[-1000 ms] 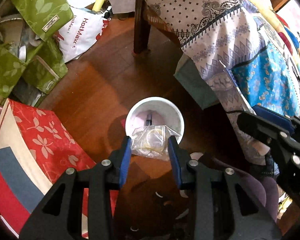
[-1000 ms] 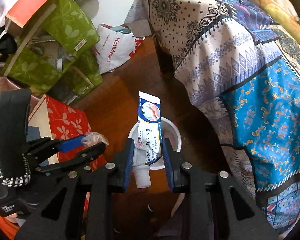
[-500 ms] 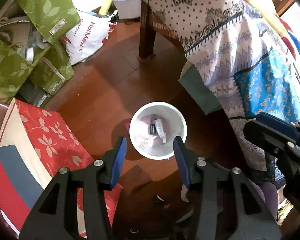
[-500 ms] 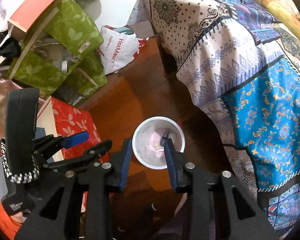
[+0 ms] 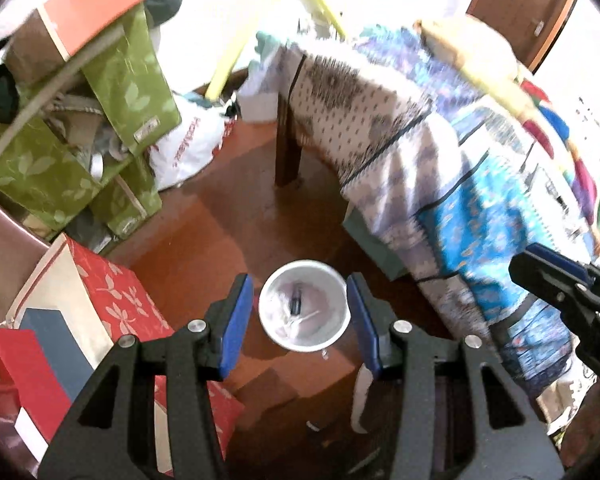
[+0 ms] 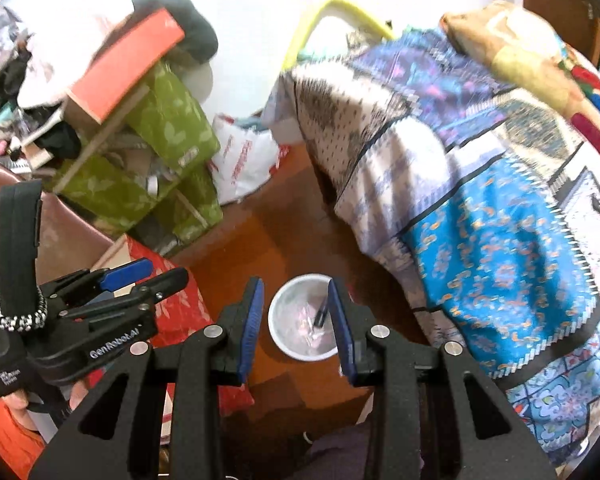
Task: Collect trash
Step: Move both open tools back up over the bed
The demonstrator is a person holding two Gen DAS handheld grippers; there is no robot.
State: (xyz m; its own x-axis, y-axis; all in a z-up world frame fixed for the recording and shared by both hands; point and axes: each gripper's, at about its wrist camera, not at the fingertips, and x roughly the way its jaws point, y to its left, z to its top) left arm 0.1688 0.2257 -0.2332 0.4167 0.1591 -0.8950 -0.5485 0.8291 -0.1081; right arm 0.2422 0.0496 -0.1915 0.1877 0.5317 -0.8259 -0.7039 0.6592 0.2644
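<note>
Trash in the bin, both grippers free

Bin (image 5: 303, 305) sat on the floor (image 5: 204, 240) beside the bed's corner, holding trash. Our left gripper (image 5: 300, 316) and right gripper (image 6: 296, 318) hung above it, fingers spread, gripping nothing. Next we needed another piece.

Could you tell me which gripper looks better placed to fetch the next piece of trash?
Neither has a clear edge. The left gripper and right gripper are both open and empty above the white bin, which already holds trash. No loose trash is visible on the floor on either side.
</note>
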